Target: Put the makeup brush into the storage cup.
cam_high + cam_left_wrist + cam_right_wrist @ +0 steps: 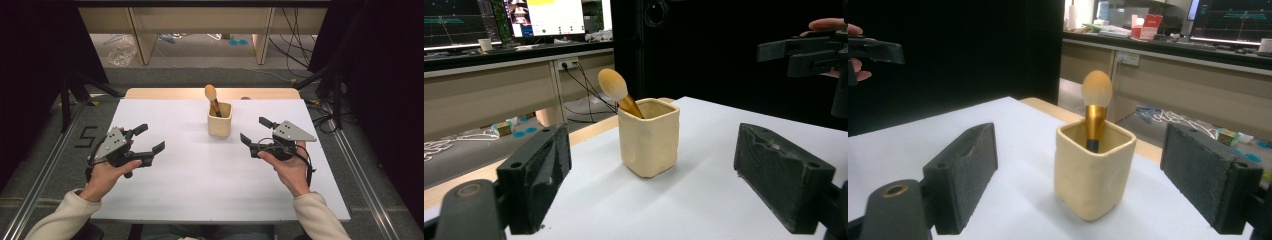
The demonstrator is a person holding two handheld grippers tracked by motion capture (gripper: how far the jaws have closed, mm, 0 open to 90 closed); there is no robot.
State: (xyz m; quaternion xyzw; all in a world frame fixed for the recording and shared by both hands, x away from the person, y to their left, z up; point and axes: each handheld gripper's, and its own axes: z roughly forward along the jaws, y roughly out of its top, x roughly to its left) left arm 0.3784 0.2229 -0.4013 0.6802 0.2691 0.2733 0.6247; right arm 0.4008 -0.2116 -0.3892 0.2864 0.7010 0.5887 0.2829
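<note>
Left hand-held gripper [145, 138] spread wide, empty, near counter's left edge. Right hand-held gripper [254, 131] likewise spread, empty, toward right edge. Cup [220, 120] upright between, nearer far edge, brush [213, 99] leaning inside. Likely approach step; next: close in, align jaws around brush or cup.

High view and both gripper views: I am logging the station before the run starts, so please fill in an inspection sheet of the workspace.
Surface: white rectangular table top, bare apart from the cup.
Job's things: cream square ceramic cup upright near the far edge; makeup brush with gold ferrule and pale rounded head standing in it, head up, leaning.
Clutter: nothing seen on the table.
Grippers: left gripper and right gripper both open, empty, held either side of the cup.
Cables: black cable trails from the right gripper.
Surroundings: desks, monitors, floor cables.
</note>
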